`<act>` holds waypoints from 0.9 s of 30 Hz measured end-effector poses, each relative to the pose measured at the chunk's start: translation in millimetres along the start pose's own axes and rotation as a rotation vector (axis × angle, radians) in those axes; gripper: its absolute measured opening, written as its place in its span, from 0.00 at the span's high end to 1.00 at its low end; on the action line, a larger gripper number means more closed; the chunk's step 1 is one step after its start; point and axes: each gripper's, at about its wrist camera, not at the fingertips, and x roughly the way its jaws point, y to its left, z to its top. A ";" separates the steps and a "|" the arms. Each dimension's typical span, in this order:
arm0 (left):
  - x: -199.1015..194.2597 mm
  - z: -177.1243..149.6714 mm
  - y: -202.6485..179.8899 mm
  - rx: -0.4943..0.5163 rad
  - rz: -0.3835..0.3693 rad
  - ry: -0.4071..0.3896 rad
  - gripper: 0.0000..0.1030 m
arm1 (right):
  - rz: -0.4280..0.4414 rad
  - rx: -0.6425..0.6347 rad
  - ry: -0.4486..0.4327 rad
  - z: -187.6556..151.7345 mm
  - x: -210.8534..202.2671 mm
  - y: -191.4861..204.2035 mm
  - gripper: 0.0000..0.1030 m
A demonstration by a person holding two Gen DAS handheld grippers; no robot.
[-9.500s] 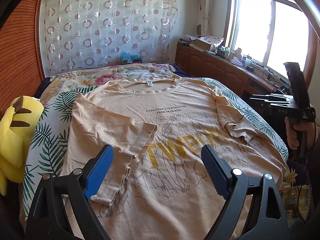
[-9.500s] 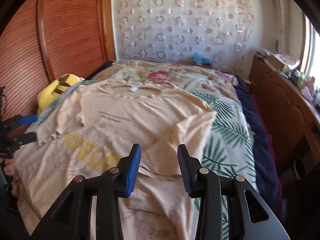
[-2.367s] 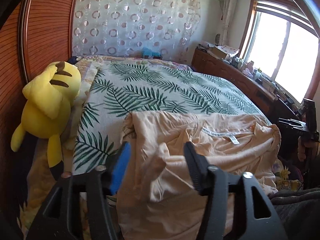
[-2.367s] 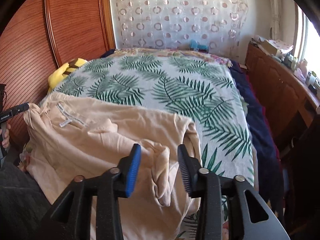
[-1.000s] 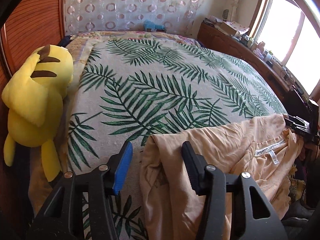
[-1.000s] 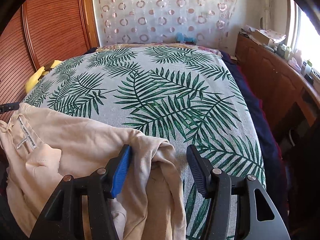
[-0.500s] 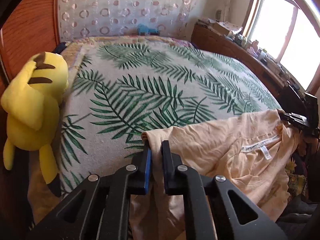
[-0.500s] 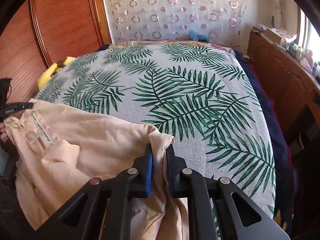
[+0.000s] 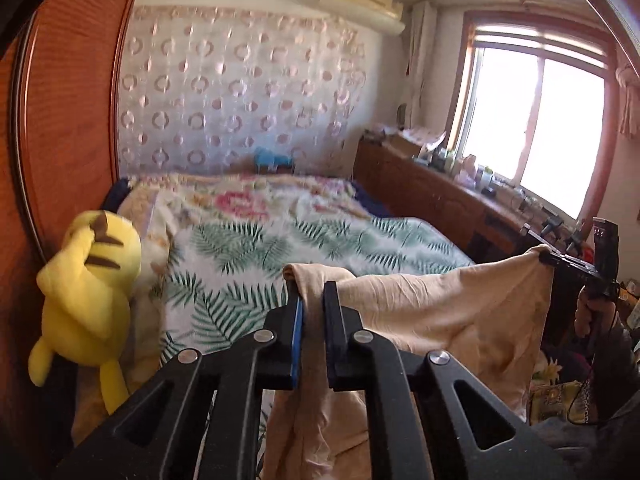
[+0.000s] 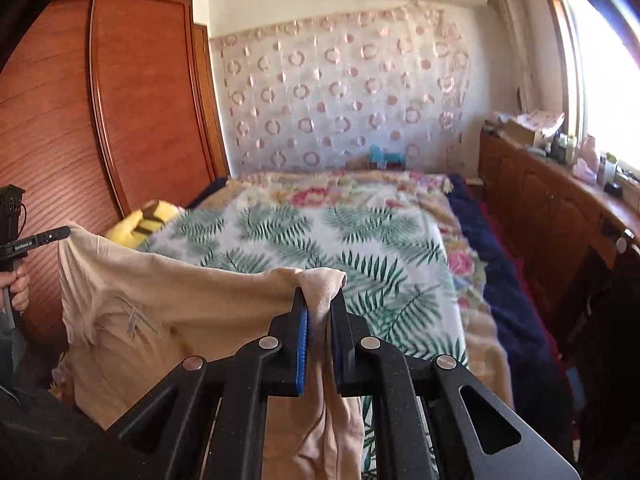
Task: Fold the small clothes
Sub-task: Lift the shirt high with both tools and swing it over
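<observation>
A peach T-shirt hangs in the air above the near end of the bed, stretched between both grippers. My left gripper is shut on one top corner of the cloth. My right gripper is shut on the other top corner, and the shirt sags from there toward the left. In the left wrist view the right gripper shows at the far right, pinching the shirt's edge. The right wrist view has the left gripper at the far left, held by a hand. The shirt's lower part is hidden below the jaws.
A bed with a palm-leaf cover and a floral blanket lies ahead. A yellow plush toy leans at its left side by a wooden wardrobe. A cluttered wooden sideboard runs under the window on the right.
Both grippers went from open to shut on the shirt's corners, then rose and tilted up. The shirt came up off the bed and now hangs spread between them.
</observation>
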 end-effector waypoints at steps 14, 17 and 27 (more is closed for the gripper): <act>-61.5 35.6 -5.7 -0.013 -0.019 -0.240 0.90 | -0.008 -0.115 -0.200 24.7 -78.0 23.9 0.91; -76.8 48.7 -6.4 -0.013 -0.031 -0.297 0.91 | -0.007 -0.151 -0.235 26.8 -84.4 29.0 0.91; -121.8 83.0 -19.5 0.053 0.027 -0.453 0.90 | -0.046 -0.300 -0.425 38.7 -126.7 50.9 0.91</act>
